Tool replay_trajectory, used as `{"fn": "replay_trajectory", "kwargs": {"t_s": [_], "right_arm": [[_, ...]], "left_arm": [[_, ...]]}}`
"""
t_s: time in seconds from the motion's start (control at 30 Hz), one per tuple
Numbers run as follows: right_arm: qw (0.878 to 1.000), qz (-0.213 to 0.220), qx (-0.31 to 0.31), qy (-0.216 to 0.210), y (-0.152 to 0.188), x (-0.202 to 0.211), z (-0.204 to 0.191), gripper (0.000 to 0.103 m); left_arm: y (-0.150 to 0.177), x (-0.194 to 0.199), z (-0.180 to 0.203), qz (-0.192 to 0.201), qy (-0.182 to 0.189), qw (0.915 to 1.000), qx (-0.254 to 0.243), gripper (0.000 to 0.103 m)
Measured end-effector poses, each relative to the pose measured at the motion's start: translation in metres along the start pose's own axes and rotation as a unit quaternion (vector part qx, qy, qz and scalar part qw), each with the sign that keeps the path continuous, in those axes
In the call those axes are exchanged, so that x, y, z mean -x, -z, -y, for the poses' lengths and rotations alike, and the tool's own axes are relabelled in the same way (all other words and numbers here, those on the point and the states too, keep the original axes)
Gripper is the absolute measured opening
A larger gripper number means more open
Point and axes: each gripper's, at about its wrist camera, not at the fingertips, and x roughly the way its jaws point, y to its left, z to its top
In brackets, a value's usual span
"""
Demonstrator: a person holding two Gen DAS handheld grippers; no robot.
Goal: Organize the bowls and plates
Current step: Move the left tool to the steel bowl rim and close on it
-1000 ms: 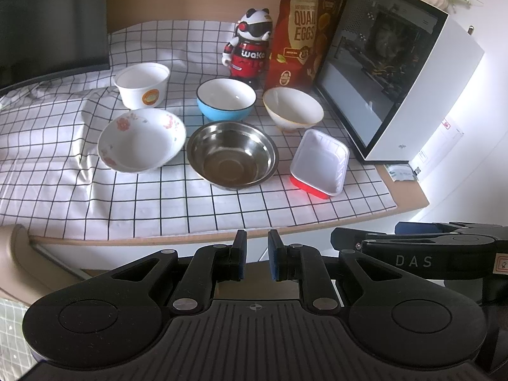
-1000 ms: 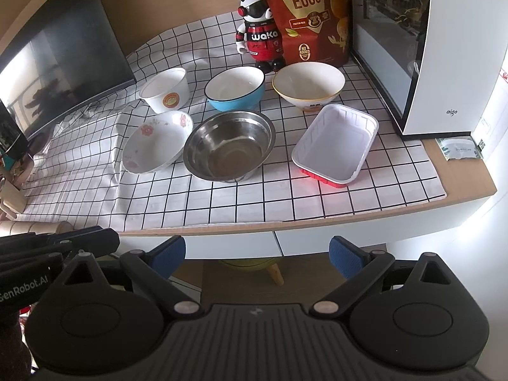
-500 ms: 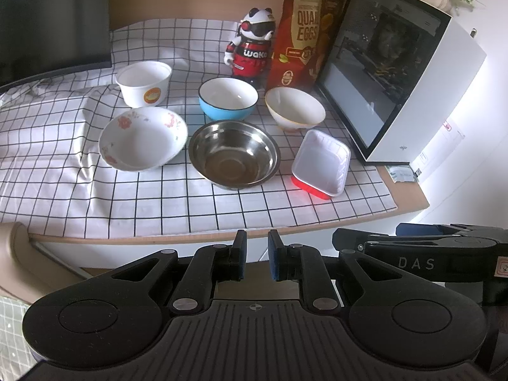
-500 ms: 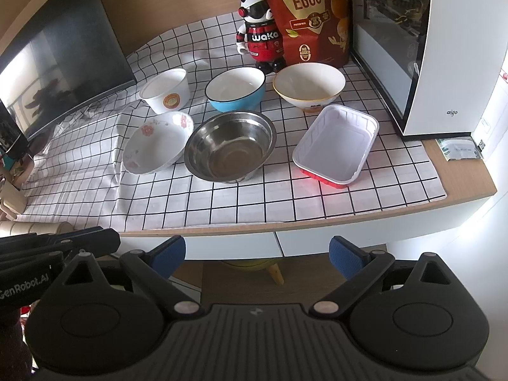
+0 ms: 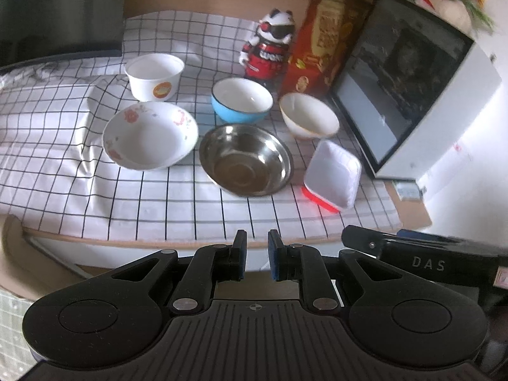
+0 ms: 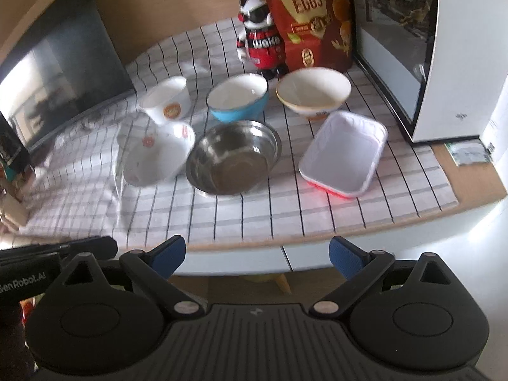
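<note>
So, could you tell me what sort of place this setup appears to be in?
Probably a home desk rather than a kitchen: bowls sit on a checked cloth beside a glass-sided PC case, a dark monitor and a quail-egg snack bag.

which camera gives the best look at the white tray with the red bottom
The right wrist view: the tray lies broadside there, with its whole white inside and rim visible. In the left wrist view the tray sits farther to the side, foreshortened and smaller, near the white box.
</note>
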Motion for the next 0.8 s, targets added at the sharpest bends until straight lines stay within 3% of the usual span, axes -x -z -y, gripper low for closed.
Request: {"fn": "replay_trajectory", "kwargs": {"t_s": [0.23, 0.37, 0.47, 0.53, 0.7, 0.8], "right_arm": [[0.997, 0.077, -0.012, -0.023, -0.011, -0.034, 0.000, 0.097], [0.994, 0.091, -0.038, -0.041, -0.021, -0.060, -0.004, 0.097], [0.992, 0.118, -0.031, -0.021, -0.031, -0.076, -0.015, 0.097], [0.990, 0.140, -0.016, -0.001, -0.038, -0.086, -0.026, 0.098], [0.994, 0.095, 0.004, 0.048, -0.054, -0.121, -0.045, 0.098], [0.996, 0.075, -0.005, 0.056, -0.053, -0.133, -0.048, 0.098]], "left_arm": [[-0.020, -0.034, -0.056, 0.038, 0.020, 0.9976, 0.055, 0.018], [-0.029, -0.053, -0.087, 0.070, 0.065, 0.9945, 0.041, 0.019], [-0.043, -0.074, -0.111, 0.046, 0.099, 0.9932, 0.041, 0.019], [-0.054, -0.087, -0.122, 0.025, 0.097, 0.9939, 0.048, 0.019], [-0.078, -0.116, -0.133, -0.004, 0.080, 0.9966, -0.021, 0.019], [-0.089, -0.138, -0.146, -0.042, 0.121, 0.9917, -0.002, 0.019]]}}
